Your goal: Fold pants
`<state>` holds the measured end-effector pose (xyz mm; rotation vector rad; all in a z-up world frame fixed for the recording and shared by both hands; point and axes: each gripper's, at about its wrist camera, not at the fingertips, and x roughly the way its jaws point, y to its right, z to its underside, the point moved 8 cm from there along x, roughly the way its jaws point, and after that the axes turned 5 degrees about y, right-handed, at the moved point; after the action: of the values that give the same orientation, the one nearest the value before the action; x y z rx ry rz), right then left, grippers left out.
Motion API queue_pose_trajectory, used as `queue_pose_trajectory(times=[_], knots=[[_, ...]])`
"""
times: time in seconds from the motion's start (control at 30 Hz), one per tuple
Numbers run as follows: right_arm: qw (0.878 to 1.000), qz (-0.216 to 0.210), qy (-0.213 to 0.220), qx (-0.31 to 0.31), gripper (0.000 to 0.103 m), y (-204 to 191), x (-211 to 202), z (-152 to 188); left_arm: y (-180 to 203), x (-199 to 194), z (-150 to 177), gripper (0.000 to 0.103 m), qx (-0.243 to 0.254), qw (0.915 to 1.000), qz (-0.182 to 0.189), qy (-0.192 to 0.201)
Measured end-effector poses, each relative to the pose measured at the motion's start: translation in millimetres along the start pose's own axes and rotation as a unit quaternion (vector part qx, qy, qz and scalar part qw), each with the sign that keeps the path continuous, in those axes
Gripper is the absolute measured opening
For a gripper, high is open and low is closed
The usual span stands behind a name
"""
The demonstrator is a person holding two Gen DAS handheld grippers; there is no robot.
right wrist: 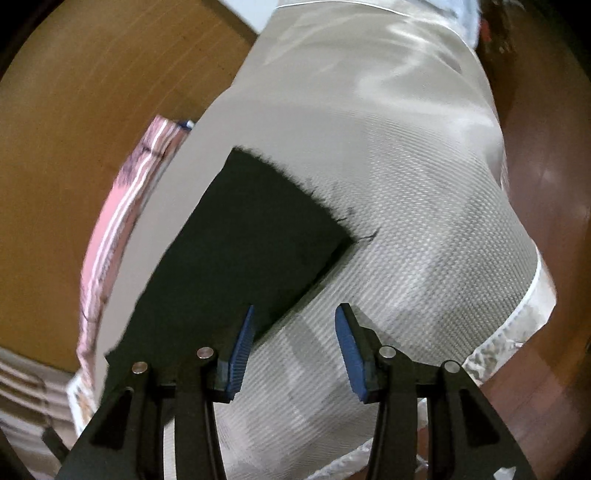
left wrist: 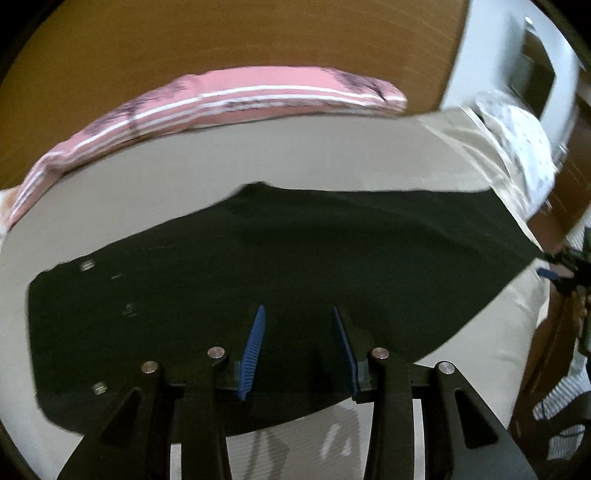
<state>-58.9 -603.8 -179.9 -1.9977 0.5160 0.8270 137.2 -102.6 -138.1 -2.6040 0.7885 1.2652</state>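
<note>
Black pants [left wrist: 280, 273] lie flat on a beige mattress [left wrist: 221, 162]. Metal studs show at the pants' left end, the waist. My left gripper [left wrist: 299, 314] is open and empty, hovering over the pants' near edge. In the right wrist view a leg of the pants [right wrist: 243, 236] with a frayed hem stretches away on the mattress [right wrist: 406, 184]. My right gripper [right wrist: 295, 314] is open and empty, with its left pad [right wrist: 240, 354] over the leg's edge and its right pad over bare mattress. The right gripper also shows small at the pants' far right tip in the left wrist view [left wrist: 554, 275].
A pink striped pillow [left wrist: 221, 99] lies along the mattress's far side against a wooden headboard [left wrist: 258, 33]; it also shows in the right wrist view [right wrist: 122, 206]. A white patterned cloth [left wrist: 517, 133] lies at the far right corner. The mattress edge and brown floor [right wrist: 546, 206] are to the right.
</note>
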Motion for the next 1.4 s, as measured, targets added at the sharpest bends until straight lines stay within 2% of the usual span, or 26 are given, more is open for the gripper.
queue_pose_trajectory(times=[0.2,0.33,0.43,0.53,0.63,0.73,0.87,0.97,1.07,1.2,1.27,1.4], knots=[[1.0,-0.018,0.017,0.02,0.03,-2.3,20.9,-14.8,34.5,25.4,1.9,0.039,0.021,0.9993,0.017,-0.025],[0.998,-0.028,0.022,0.043,0.011,-1.3,34.0,-27.0,45.0,40.5,13.2,0.039,0.027,0.9984,0.018,-0.047],[0.998,-0.036,0.023,0.052,0.009,-1.9,33.4,-27.2,43.7,55.8,25.9,0.039,0.029,0.9971,0.007,-0.069],[0.997,-0.052,0.032,0.051,0.008,-13.2,21.7,-26.6,42.7,56.2,24.5,0.039,0.025,0.9981,0.008,-0.057],[0.995,-0.083,0.035,0.03,0.008,-50.3,13.1,-24.2,38.3,51.6,20.7,0.039,-0.001,0.9983,0.02,-0.055],[0.993,-0.111,0.022,-0.019,0.008,-108.8,14.4,-10.6,23.1,39.2,15.7,0.039,-0.029,0.9985,0.023,-0.04],[0.986,-0.148,-0.014,-0.075,0.009,-185.4,33.5,25.2,-8.6,14.5,11.0,0.04,-0.071,0.9971,0.022,-0.016],[0.975,-0.182,-0.051,-0.115,0.009,-246.2,55.9,67.4,-37.3,-5.5,9.9,0.041,-0.095,0.9954,0.008,0.003],[0.961,-0.208,-0.095,-0.155,0.009,-300.8,80.3,120.5,-67.5,-21.8,14.1,0.041,-0.115,0.9932,-0.01,0.015],[0.933,-0.234,-0.161,-0.22,0.009,-358.2,106.9,209.2,-103.5,-40.3,28.1,0.041,-0.145,0.9887,-0.027,0.024],[0.921,-0.235,-0.193,-0.245,0.009,-368.7,116.2,245.2,-112.8,-43.7,35.7,0.041,-0.158,0.9867,-0.029,0.023],[0.899,-0.194,-0.231,-0.317,0.009,-355.6,130.4,309.5,-124.2,-46.5,45.2,0.041,-0.175,0.9841,-0.025,0.023]])
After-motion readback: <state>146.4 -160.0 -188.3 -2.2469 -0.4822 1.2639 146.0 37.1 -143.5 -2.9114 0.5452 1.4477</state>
